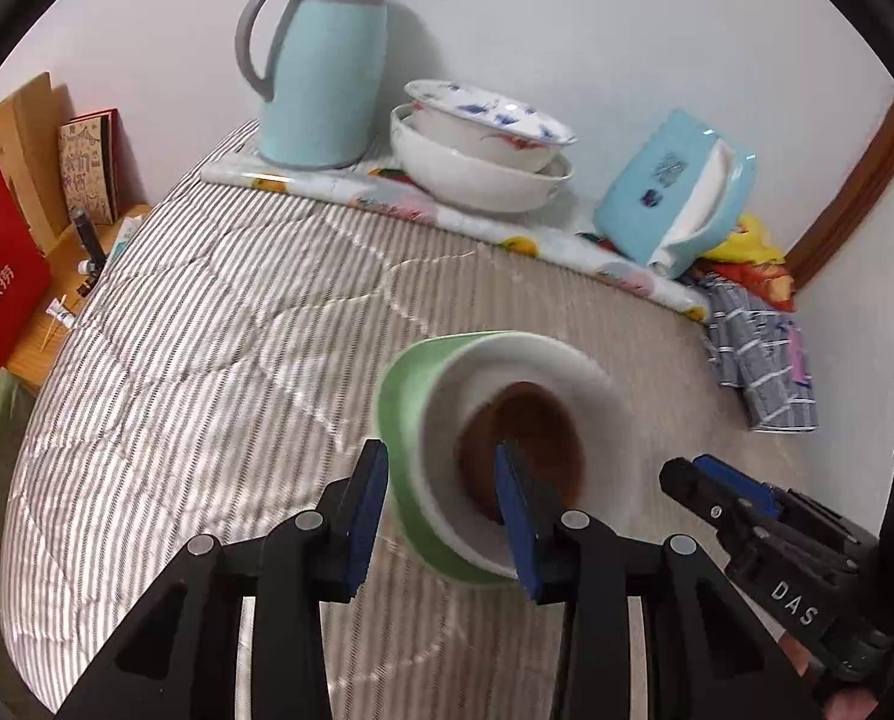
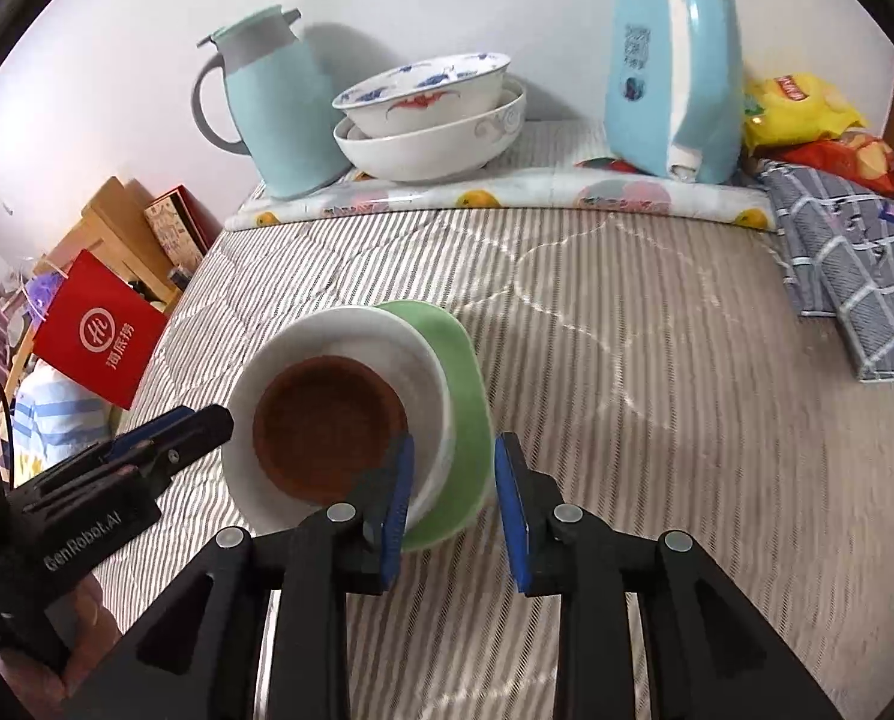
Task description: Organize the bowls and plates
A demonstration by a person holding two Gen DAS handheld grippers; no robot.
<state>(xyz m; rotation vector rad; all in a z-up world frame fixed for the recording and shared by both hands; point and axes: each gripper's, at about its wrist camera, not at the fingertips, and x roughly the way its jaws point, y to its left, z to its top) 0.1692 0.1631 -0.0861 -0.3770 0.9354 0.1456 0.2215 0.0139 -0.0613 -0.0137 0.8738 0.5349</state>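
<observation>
A stack of a green plate (image 1: 408,438), a white plate (image 1: 543,360) and a small brown dish (image 1: 525,438) is held off the striped quilt (image 1: 207,330), tilted. My left gripper (image 1: 441,516) straddles the stack's near rim, its jaws around the green and white plates. My right gripper (image 2: 453,504) straddles the opposite rim of the green plate (image 2: 465,408); the white plate (image 2: 327,330) and the brown dish (image 2: 327,420) lie left of it. Two nested white bowls (image 1: 477,144), the upper one blue-patterned, stand at the back; they also show in the right wrist view (image 2: 429,114).
A light-blue thermos jug (image 1: 321,66) stands left of the bowls on a fruit-print mat (image 1: 447,210). A blue tissue pack (image 1: 669,186), snack bags (image 2: 801,108) and a checked cloth (image 2: 849,264) lie at the right. A red bag (image 1: 3,282) and wooden furniture are at the left.
</observation>
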